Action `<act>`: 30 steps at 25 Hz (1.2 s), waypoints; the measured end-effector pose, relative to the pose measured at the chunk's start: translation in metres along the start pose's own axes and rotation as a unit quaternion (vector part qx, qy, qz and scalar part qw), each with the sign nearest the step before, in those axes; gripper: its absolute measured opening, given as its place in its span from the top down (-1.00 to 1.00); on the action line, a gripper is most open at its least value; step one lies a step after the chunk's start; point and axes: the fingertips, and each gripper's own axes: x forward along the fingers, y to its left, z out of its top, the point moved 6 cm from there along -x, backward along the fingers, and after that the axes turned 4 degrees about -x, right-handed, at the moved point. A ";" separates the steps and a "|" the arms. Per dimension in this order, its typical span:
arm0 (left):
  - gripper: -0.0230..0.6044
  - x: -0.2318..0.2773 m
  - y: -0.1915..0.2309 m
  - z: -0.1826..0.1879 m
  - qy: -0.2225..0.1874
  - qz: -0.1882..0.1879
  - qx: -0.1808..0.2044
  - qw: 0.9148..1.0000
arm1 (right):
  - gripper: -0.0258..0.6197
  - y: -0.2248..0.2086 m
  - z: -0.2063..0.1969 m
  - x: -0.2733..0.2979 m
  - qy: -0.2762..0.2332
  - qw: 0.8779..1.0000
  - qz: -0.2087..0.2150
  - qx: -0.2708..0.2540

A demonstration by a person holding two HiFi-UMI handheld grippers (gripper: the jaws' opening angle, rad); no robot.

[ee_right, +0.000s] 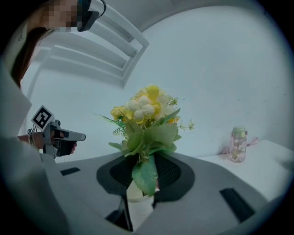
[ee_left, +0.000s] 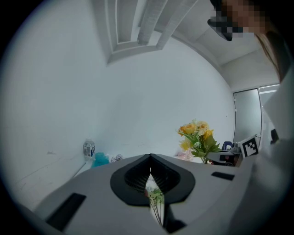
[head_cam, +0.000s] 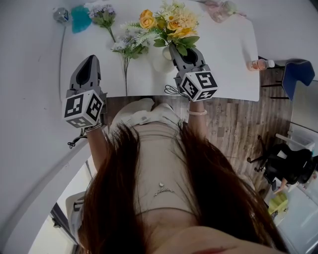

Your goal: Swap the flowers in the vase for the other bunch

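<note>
Right gripper (head_cam: 183, 52) sits at the near edge of the desk (head_cam: 228, 59), about midway along it. Its jaws are apart and released, one on each side of the green stems and a hanging leaf just above the mouth of the white vase (head_cam: 160, 63), and the pads do not squeeze them. The vase stands upright close to that near edge. The yellow bunch (head_cam: 171, 22) is in it, long axis vertical, stems down in the vase and blooms up, fanning out above the gripper.

Left gripper (head_cam: 92, 58) hovers over the near left corner, clenched with its jaws tip to tip and nothing between them.

Between the two grippers, just left of the vase, the other bunch (head_cam: 126, 47) lies flat on the desk. Its long axis runs from the near edge toward the far edge, with bare stem ends nearest and pale and purple heads pointing away.

A pink bottle (head_cam: 261, 64) stands at the right edge. In the far left corner are a teal object (head_cam: 79, 19) and a clear water bottle (head_cam: 60, 15).
</note>
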 end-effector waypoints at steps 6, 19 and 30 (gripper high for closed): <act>0.91 0.002 0.000 -0.001 0.002 -0.004 0.000 1.000 | 0.53 0.003 -0.009 0.001 0.028 1.000 -0.001 -0.012; 0.91 0.011 -0.002 -0.005 0.005 -0.031 -0.001 1.000 | 0.43 0.007 -0.013 -0.005 0.106 0.994 0.008 -0.009; 0.91 0.022 -0.005 -0.006 0.011 -0.068 -0.003 0.998 | 0.35 0.011 -0.010 -0.015 0.159 0.987 -0.002 -0.016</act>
